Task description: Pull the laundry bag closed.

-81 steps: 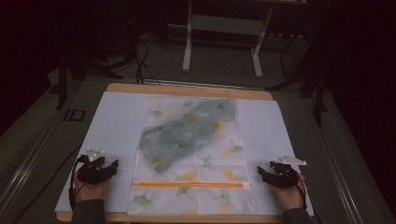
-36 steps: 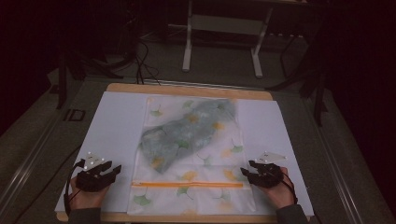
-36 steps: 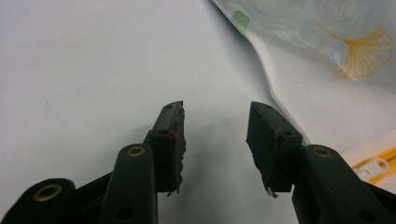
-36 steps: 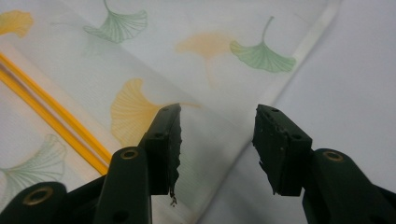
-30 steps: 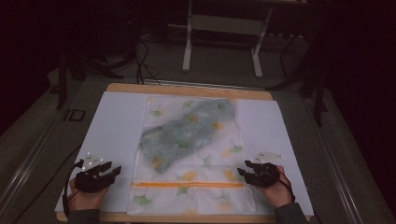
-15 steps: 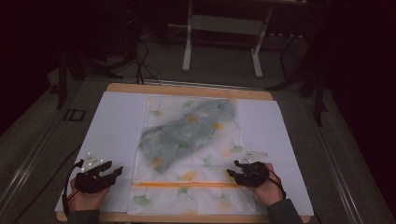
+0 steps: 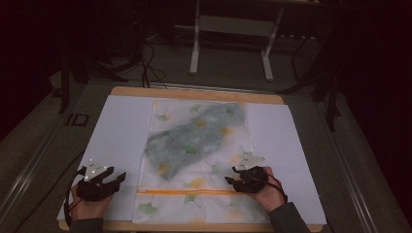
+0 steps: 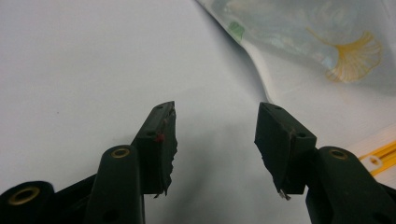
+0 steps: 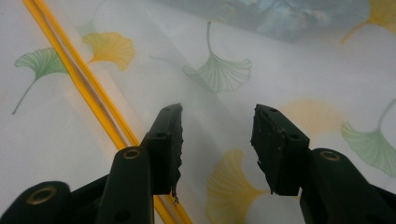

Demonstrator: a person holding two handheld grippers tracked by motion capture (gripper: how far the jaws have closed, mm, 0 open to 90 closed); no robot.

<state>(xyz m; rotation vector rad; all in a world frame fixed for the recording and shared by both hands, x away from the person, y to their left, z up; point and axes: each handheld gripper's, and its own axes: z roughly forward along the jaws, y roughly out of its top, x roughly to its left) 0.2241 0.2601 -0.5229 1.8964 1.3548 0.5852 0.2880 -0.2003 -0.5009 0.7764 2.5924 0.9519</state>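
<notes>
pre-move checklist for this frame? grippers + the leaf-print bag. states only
1. Left gripper open, nothing between jaws: ok.
2. Right gripper open, nothing between jaws: ok.
3. Right gripper over the translucent ginkgo-leaf-print zip bag, beside its orange zip strip: ok.
4. Left gripper over the bag: not ok; it sits above the white sheet, just off the bag's edge.
5. Bluish-green folded cloth lies inside the bag: cannot tell; it shows through or on the film.
6. Zip strip sealed: cannot tell.
</notes>
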